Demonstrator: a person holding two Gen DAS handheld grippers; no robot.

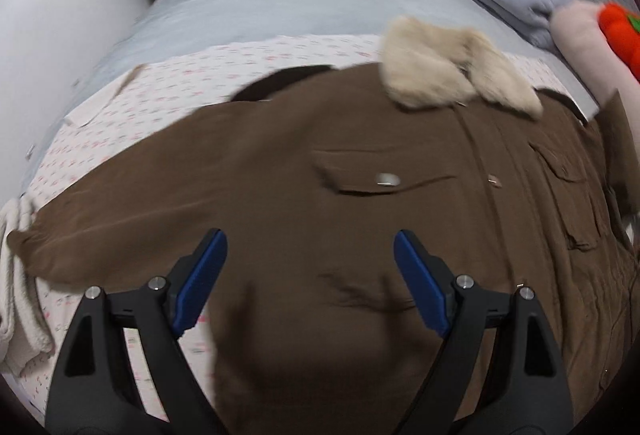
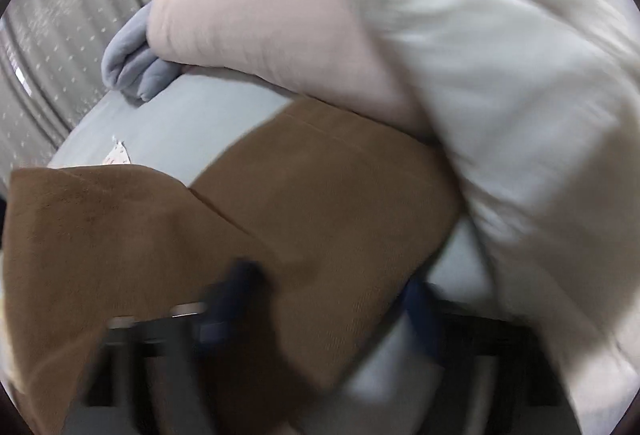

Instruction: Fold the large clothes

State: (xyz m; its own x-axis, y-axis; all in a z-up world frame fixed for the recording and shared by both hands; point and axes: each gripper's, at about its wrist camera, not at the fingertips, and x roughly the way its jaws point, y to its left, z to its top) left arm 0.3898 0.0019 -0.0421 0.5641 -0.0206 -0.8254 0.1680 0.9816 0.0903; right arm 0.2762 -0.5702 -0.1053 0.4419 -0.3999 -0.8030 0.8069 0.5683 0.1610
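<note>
Jacket: brown, cream fur collar, spread front-up on the bed over a patterned sheet.
Left gripper: jaws wide, nothing between, above the jacket.
Right gripper: blurred; brown sleeve between the jaws; grip unclear.

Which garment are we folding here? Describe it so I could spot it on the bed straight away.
On the grey bed, over a white sheet with small pink marks, a brown jacket lies spread flat. It is the only brown item, with a cream fur collar and buttoned flap chest pockets.
</note>
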